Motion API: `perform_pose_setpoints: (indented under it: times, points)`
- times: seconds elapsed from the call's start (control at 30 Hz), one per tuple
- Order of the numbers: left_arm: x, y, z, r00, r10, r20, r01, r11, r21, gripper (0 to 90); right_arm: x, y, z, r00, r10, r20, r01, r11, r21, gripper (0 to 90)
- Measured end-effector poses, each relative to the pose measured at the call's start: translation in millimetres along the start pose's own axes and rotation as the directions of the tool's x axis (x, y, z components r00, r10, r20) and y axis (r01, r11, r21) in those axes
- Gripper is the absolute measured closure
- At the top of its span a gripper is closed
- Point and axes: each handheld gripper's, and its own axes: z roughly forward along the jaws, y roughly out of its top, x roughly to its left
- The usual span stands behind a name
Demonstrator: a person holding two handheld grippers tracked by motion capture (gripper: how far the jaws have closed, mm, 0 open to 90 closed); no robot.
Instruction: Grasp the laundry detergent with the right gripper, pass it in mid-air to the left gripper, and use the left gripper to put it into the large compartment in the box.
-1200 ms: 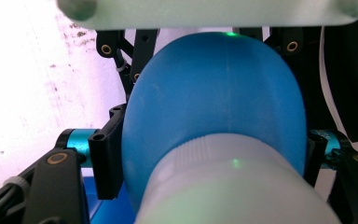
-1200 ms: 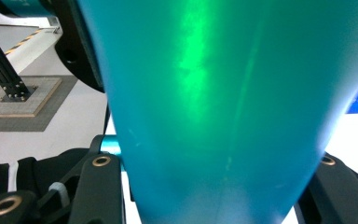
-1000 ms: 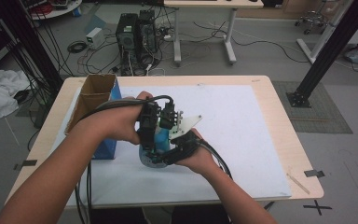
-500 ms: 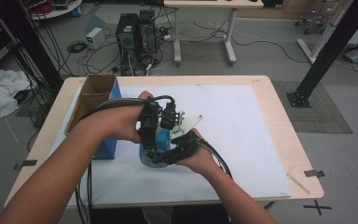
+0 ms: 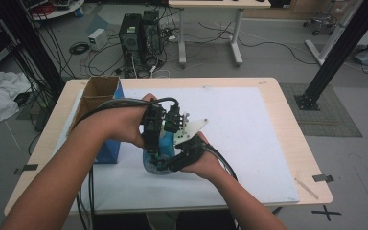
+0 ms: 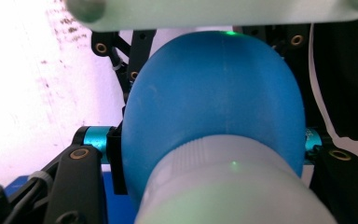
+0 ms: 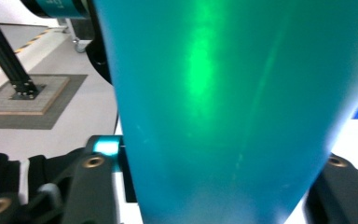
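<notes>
One wooden table carries one white sheet, and one open cardboard box with a blue side stands at its left edge. Just right of the box, near the front middle, one blue bottle with a white cap is caught between two grippers. The left gripper is clamped on the bottle's shoulder. The right gripper has just been opening around the body; whether its pads press is hard to make out. Hands hide most of the bottle from above.
</notes>
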Motion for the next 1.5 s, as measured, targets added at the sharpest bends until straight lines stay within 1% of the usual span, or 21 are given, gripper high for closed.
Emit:
perform_pose_setpoints:
  times: [0.2,0.23,0.47,0.53,0.6,0.63,0.87,0.93,0.97,1.0,1.03,1.07,1.1,1.13,1.17,1.2,1.23,1.3,1.33,1.47,1.5]
  points:
    - [2.0,-2.6,-3.3,1.0000,0.003,-0.007,-0.003,1.0000,0.002,39.8,-1.1,0.4,-10.2,0.9990,0.043,0.014,-0.044,0.999,0.018,26.2]
    - [1.9,-3.6,-4.0,1.0000,-0.006,-0.005,0.006,1.0000,0.003,39.8,-2.7,-0.5,-14.5,0.9980,0.054,0.033,-0.055,0.998,0.032,23.1]
    - [6.1,-10.9,-11.6,0.9990,-0.044,-0.005,0.044,0.9990,-0.008,39.6,-8.9,-2.8,-28.6,0.9925,0.099,0.071,-0.104,0.993,0.063,22.8]
    - [8.8,-14.2,-13.7,0.9983,-0.058,-0.007,0.058,0.9983,-0.011,39.6,-11.2,-2.6,-33.1,0.9896,0.121,0.077,-0.128,0.988,0.090,22.9]
    - [9.5,-15.3,-14.5,0.9980,-0.063,-0.009,0.063,0.9980,-0.009,39.5,-12.2,-2.6,-34.3,0.9891,0.120,0.085,-0.129,0.986,0.105,22.9]
    - [10.1,-16.7,-14.9,0.9976,-0.069,-0.012,0.068,0.9976,-0.009,39.5,-12.8,-2.7,-37.0,0.9860,0.119,0.116,-0.134,0.983,0.129,22.9]
    - [14.9,-28.4,-17.9,0.9937,-0.111,-0.011,0.111,0.9937,-0.012,39.4,-15.1,-1.7,-47.8,0.9803,0.113,0.162,-0.138,0.978,0.158,22.3]
    - [16.6,-32.6,-20.8,0.9920,-0.126,-0.011,0.126,0.9920,-0.014,39.4,-17.6,1.2,-54.9,0.9765,0.116,0.182,-0.152,0.967,0.202,21.3]
    - [17.3,-34.6,-22.6,0.9902,-0.139,-0.012,0.139,0.9902,-0.015,39.4,-17.6,1.2,-54.9,0.9765,0.116,0.182,-0.152,0.967,0.202,21.3]
    - [18.5,-36.6,-25.3,0.9887,-0.150,-0.010,0.150,0.9886,-0.015,39.4,-18.9,2.3,-57.6,0.9747,0.115,0.191,-0.157,0.963,0.219,20.1]
    - [20.9,-41.2,-30.3,0.9828,-0.184,-0.003,0.184,0.9826,-0.022,39.4,-22.1,4.4,-63.4,0.9701,0.130,0.205,-0.180,0.952,0.248,17.1]
    - [20.9,-41.2,-30.3,0.9828,-0.184,-0.003,0.184,0.9826,-0.022,39.4,-22.1,4.4,-63.4,0.9701,0.130,0.205,-0.180,0.952,0.248,17.1]
    - [22.1,-43.4,-33.2,0.9799,-0.200,0.001,0.200,0.9795,-0.025,39.4,-23.8,7.5,-70.0,0.9674,0.128,0.218,-0.185,0.946,0.267,17.1]
    - [23.5,-45.5,-36.3,0.9769,-0.213,0.003,0.214,0.9766,-0.024,39.4,-23.8,7.5,-70.0,0.9674,0.128,0.218,-0.185,0.946,0.267,17.1]
    - [24.9,-47.6,-39.3,0.9740,-0.227,0.006,0.227,0.9737,-0.025,39.4,-25.1,11.1,-75.6,0.9655,0.132,0.225,-0.195,0.938,0.287,15.4]
    - [25.8,-49.2,-41.4,0.9715,-0.237,0.008,0.237,0.9712,-0.027,39.4,-25.1,11.1,-75.6,0.9655,0.132,0.225,-0.195,0.938,0.287,15.4]
    - [28.1,-53.5,-47.7,0.9652,-0.261,0.007,0.262,0.9647,-0.032,39.4,-26.6,14.3,-79.6,0.9658,0.127,0.226,-0.196,0.929,0.314,13.4]
    - [31.5,-58.8,-54.4,0.9587,-0.284,0.008,0.284,0.9578,-0.041,39.4,-28.5,17.6,-83.8,0.9647,0.127,0.231,-0.203,0.915,0.348,13.4]
    - [31.5,-58.8,-54.4,0.9587,-0.284,0.008,0.284,0.9578,-0.041,39.3,-28.5,17.6,-83.8,0.9647,0.127,0.231,-0.203,0.915,0.348,13.4]
    - [37.4,-69.0,-68.7,0.9394,-0.343,0.003,0.342,0.9383,-0.048,39.4,-32.0,21.9,-90.0,0.9645,0.136,0.227,-0.217,0.897,0.386,13.4]
    - [37.4,-69.0,-68.7,0.9394,-0.343,0.003,0.342,0.9383,-0.048,39.4,-32.0,21.9,-90.0,0.9645,0.136,0.227,-0.217,0.897,0.386,13.4]
